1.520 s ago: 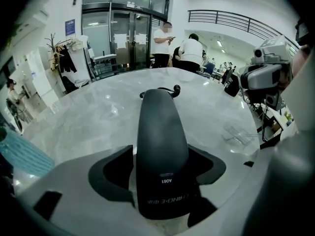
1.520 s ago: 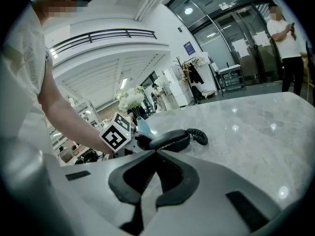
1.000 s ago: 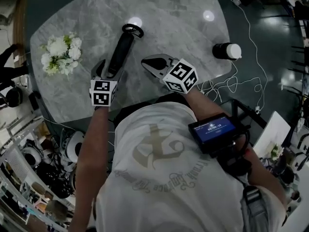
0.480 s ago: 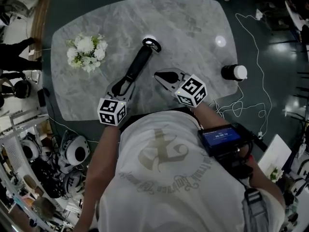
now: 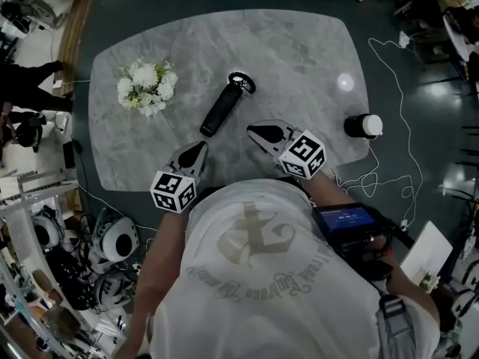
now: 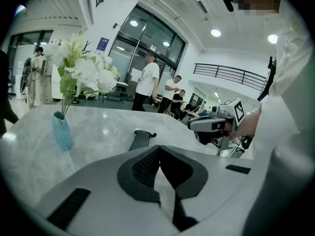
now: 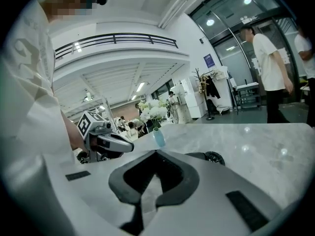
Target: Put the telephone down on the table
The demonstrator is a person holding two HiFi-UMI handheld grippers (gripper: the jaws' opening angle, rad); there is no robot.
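In the middle of the room, table (image 5: 299, 66): grey marble, bearing everything below.
Flowers (image 5: 147, 87): white bunch in a blue vase, upright, well left of the handset.
Telephone (image 5: 223, 109): black handset lying flat on the marble near the centre, touched by neither gripper; the task looks done.
Left gripper (image 5: 197, 149): jaws have just closed, pads together with nothing between them, near the handset's near end.
Right gripper (image 5: 256, 133): clenched and empty, beside the handset.
Risk: I judge that a careless forward swing of either hand could nudge the handset askew or topple the tall vase.
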